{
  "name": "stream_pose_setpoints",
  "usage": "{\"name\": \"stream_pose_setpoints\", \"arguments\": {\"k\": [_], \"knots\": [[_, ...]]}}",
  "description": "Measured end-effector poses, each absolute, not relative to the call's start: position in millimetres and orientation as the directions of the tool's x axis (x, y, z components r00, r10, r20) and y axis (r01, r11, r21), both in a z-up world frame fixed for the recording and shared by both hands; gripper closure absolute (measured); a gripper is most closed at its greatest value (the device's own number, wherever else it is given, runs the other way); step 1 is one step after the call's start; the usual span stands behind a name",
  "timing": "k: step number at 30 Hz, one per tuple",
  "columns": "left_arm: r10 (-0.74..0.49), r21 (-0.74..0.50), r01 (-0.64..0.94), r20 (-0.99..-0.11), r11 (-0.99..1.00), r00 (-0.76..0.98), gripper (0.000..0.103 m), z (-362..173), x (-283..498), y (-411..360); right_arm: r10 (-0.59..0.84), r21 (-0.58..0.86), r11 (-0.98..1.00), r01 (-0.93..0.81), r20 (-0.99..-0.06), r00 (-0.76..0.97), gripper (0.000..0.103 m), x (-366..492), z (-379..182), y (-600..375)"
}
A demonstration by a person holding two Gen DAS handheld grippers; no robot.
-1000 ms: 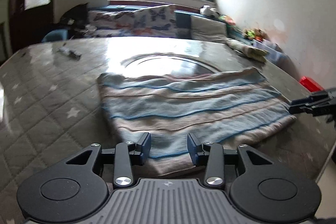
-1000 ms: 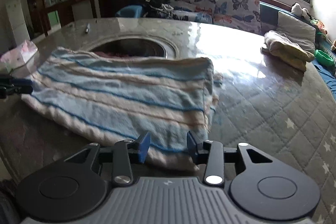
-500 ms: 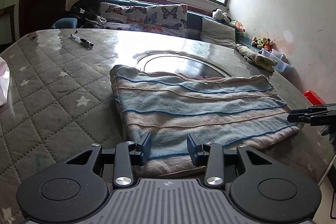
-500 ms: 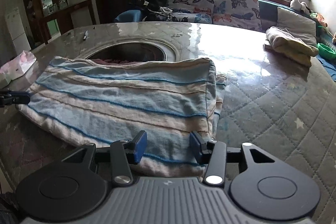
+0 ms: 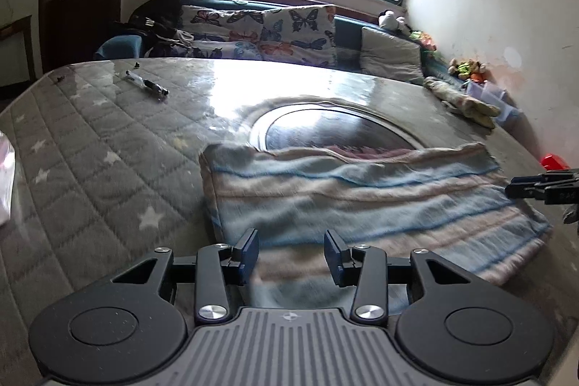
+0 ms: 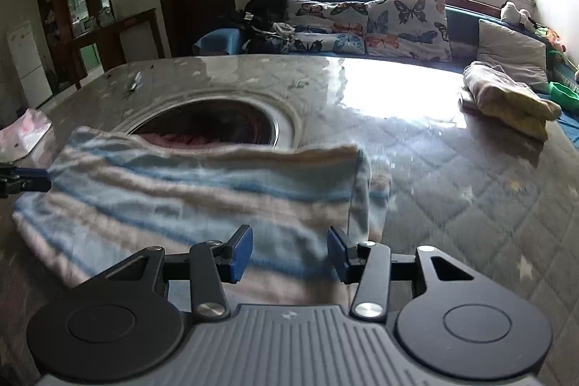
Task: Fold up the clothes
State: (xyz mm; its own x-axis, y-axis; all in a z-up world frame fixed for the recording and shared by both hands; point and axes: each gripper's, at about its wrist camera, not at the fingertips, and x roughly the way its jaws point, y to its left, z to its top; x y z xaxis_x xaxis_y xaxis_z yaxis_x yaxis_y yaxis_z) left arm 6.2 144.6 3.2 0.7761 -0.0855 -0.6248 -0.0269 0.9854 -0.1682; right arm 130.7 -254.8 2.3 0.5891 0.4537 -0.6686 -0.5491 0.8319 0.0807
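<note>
1. While hovering with fingers spread and empty, line up left hand-held gripper [image 5: 291, 254] on the near-left hem of the striped garment [image 5: 343, 198], which lies flat on the counter [image 5: 90, 151] with its far edge over the round recess [image 5: 333, 129].
2. Pinch every layer at that hem, not just the top one.
3. Mid-cloth: probably saggy, so lift evenly.
4. Same deal for right hand-held gripper [image 6: 289, 252]: also spread, nothing pinched, above the near-right hem. Bite close to the stacked side edge.
5. Carry both corners together and land them short of the recess.
</note>
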Motion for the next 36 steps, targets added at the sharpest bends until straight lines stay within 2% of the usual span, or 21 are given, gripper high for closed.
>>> {"name": "stream_pose_setpoints", "arguments": {"k": [15,30,33,36], "knots": [[-0.039,-0.114,-0.050,-0.665,0.992,0.745,0.060,-4.8,81.8,163.5,0.423,0.111,0.865,-0.490,-0.687,0.591,0.057,203.9,-15.9,-230.7],[-0.024,-0.109,-0.065,-0.666,0.992,0.746,0.060,-4.3,93.3,166.1,0.398,0.068,0.867,-0.493,-0.690,0.604,0.057,206.1,-14.2,-224.1],[-0.018,-0.103,-0.067,-0.664,0.992,0.748,0.059,-1.5,88.5,164.4,0.402,0.061,0.862,-0.503,-0.687,0.605,0.054,198.8,-10.4,-222.8],[-0.016,-0.101,-0.067,-0.656,0.993,0.755,0.053,2.5,79.6,162.5,0.419,0.065,0.850,-0.524,-0.687,0.594,0.053,185.1,-8.0,-222.0]]}}
